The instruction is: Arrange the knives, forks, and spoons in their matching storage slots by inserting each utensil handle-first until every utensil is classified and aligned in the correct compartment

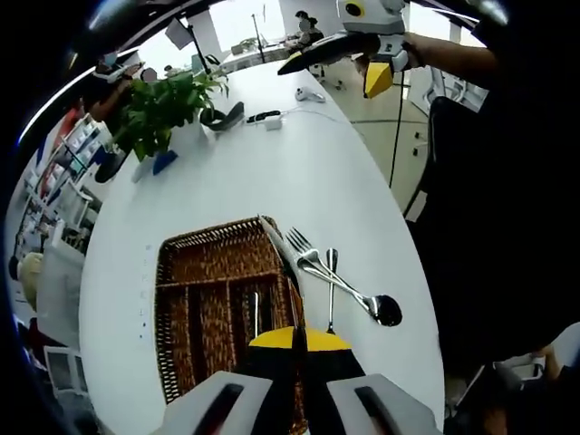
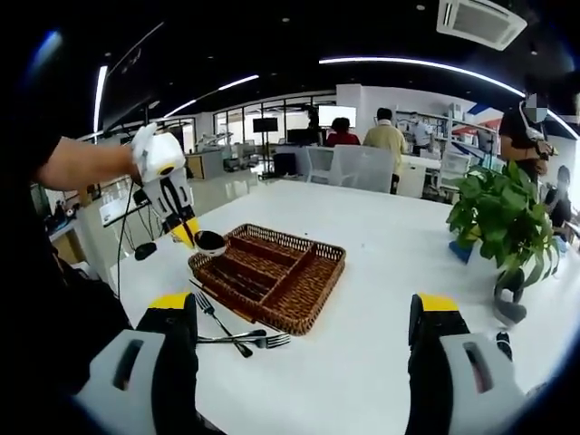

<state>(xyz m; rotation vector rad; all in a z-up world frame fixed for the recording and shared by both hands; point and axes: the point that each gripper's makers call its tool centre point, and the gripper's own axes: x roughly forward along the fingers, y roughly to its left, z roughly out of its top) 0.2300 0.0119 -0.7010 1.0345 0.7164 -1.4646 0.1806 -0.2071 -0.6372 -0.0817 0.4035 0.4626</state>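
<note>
A brown wicker tray (image 1: pixel 195 272) (image 2: pixel 308 285) with long slots lies on the white table (image 1: pixel 272 172). My left gripper (image 1: pixel 299 340) (image 2: pixel 190 234) is over the tray's near right edge, shut on a silvery utensil (image 1: pixel 275 237) that looks like a spoon; its dark oval end (image 2: pixel 210 240) sits at the jaw tips. One utensil (image 1: pixel 256 313) lies in a slot. A fork (image 1: pixel 299 241) (image 2: pixel 205 305), a dark-bowled spoon (image 1: pixel 384 310) and a third piece (image 1: pixel 331 290) lie beside the tray. My right gripper (image 2: pixel 304 308) (image 1: pixel 362 63) is open, held back from the tray.
A potted plant (image 1: pixel 168 104) (image 2: pixel 498 217) stands at the table's far end, with a white cable and small dark items (image 1: pixel 267 118) near it. The table edge (image 1: pixel 412 254) runs close to the loose cutlery. People and chairs (image 2: pixel 362 163) are behind the table.
</note>
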